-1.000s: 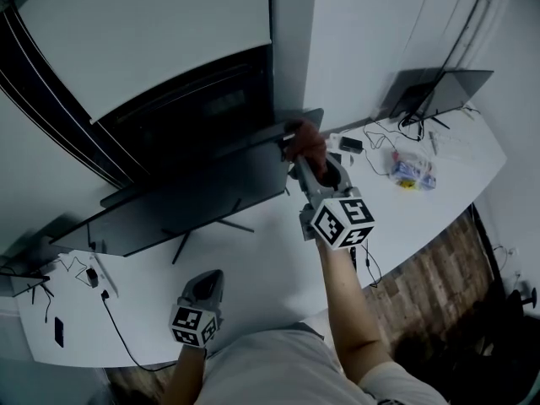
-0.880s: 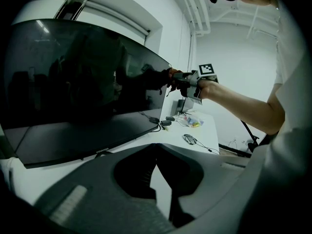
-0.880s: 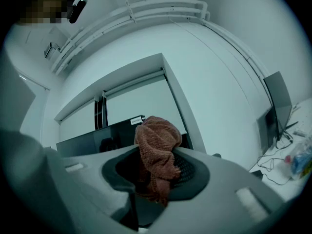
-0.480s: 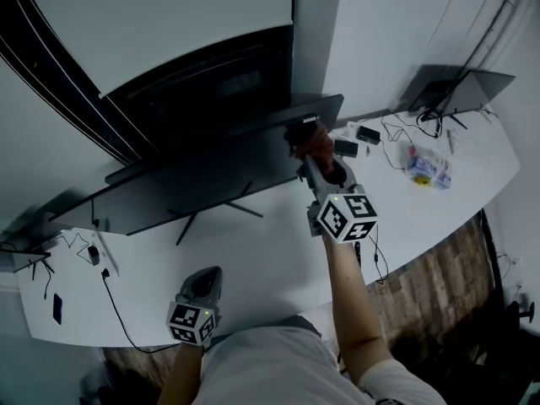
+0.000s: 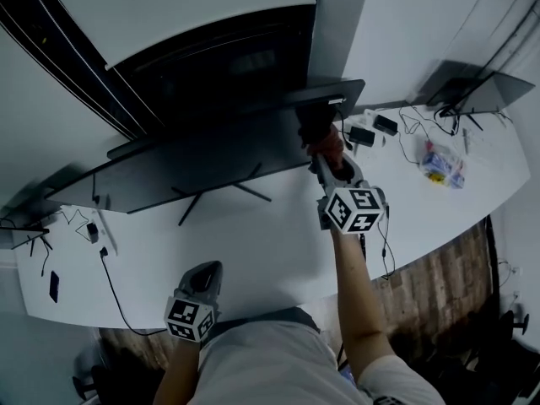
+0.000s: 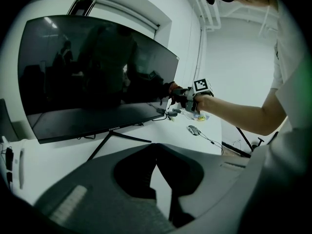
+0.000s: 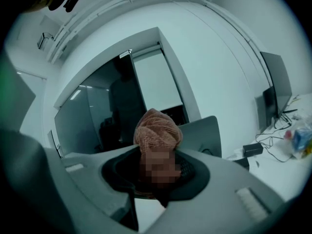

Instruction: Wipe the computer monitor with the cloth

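Note:
A wide dark monitor stands on a white table; in the left gripper view the monitor's screen is black and reflective. My right gripper is shut on a bunched orange-brown cloth and holds it against the screen near the monitor's right end. From the left gripper view, the right gripper and cloth show at that same end. My left gripper hovers low by the table's front edge, well short of the monitor, jaws together with nothing between them.
A laptop stands at the table's far right, with cables and small black devices and a colourful packet near it. A mouse lies on the table right of the monitor. A phone and cables lie at the left end.
The head view has swung, so everything sits further right in frame. The right gripper keeps the cloth on the screen by the monitor's right end. The left gripper has stayed put.

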The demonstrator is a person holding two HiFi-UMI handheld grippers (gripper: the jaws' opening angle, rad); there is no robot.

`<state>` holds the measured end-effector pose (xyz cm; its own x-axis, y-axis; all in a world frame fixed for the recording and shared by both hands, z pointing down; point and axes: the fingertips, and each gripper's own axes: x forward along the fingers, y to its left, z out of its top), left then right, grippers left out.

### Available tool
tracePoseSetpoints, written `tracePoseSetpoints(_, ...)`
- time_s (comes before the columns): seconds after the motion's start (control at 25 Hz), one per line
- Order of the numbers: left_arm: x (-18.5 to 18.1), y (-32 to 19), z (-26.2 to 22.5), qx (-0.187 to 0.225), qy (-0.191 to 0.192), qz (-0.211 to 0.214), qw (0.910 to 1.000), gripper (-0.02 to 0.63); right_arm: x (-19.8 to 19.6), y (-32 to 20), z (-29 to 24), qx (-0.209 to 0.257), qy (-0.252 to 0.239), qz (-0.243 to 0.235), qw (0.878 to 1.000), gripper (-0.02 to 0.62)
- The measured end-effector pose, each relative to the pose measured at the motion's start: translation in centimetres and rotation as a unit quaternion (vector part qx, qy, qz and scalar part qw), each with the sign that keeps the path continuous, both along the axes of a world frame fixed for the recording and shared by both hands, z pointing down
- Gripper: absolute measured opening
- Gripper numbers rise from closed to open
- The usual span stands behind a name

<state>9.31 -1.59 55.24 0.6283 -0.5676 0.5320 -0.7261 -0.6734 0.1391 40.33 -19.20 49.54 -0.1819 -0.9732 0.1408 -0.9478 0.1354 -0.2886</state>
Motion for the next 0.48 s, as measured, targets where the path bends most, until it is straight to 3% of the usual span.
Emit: tracePoseSetpoints(0.48,-0.9,1.0,2.1,-0.025,-0.002,-0.018,0.9995,0.009,0.0,-0.6,9.6,-0.085,0.009,-0.016,0.996,0.133)
